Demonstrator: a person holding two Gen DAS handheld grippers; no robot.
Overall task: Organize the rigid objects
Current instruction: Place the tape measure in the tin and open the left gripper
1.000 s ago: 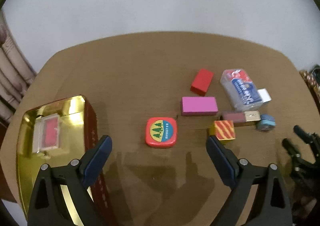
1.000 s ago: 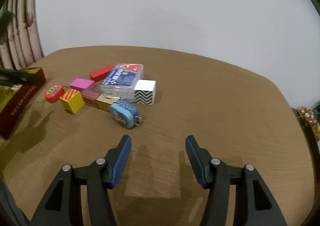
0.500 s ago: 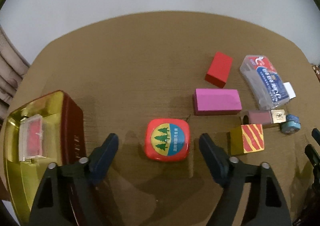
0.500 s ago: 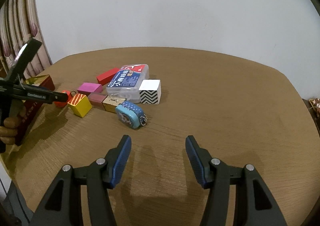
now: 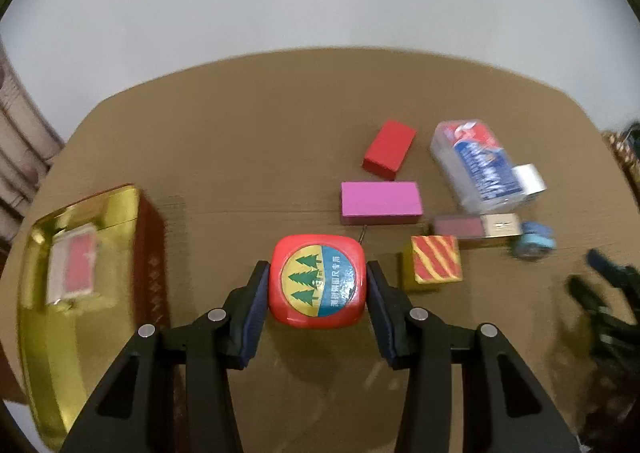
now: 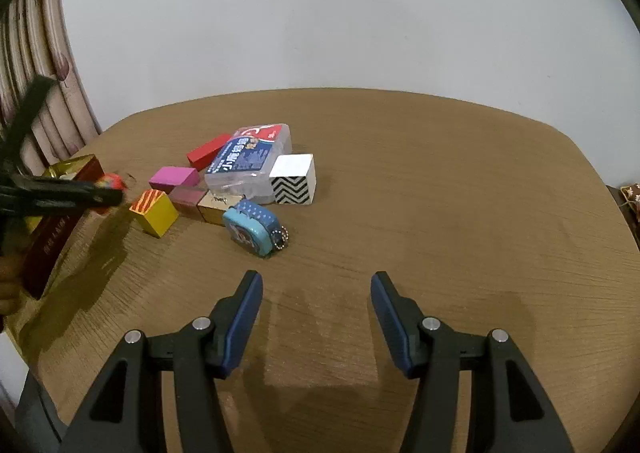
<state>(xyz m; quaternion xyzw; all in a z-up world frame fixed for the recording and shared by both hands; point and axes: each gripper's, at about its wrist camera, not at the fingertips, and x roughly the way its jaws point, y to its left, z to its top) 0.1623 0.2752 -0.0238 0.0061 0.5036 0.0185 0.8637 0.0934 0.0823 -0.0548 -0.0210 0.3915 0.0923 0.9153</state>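
Observation:
My left gripper is shut on a red tape measure with a tree emblem, its pads pressing both sides. It also shows in the right wrist view. A gold tin with red sides lies at the left with a red card case inside. My right gripper is open and empty above bare table, short of a blue tape measure.
On the round wooden table lie a pink block, a red block, a yellow striped cube, a clear card box, a zigzag white cube and a maroon-gold box. Curtain at left.
My left gripper moved forward around the red tape measure and closed on it. The right gripper stayed open and shifted only slightly.

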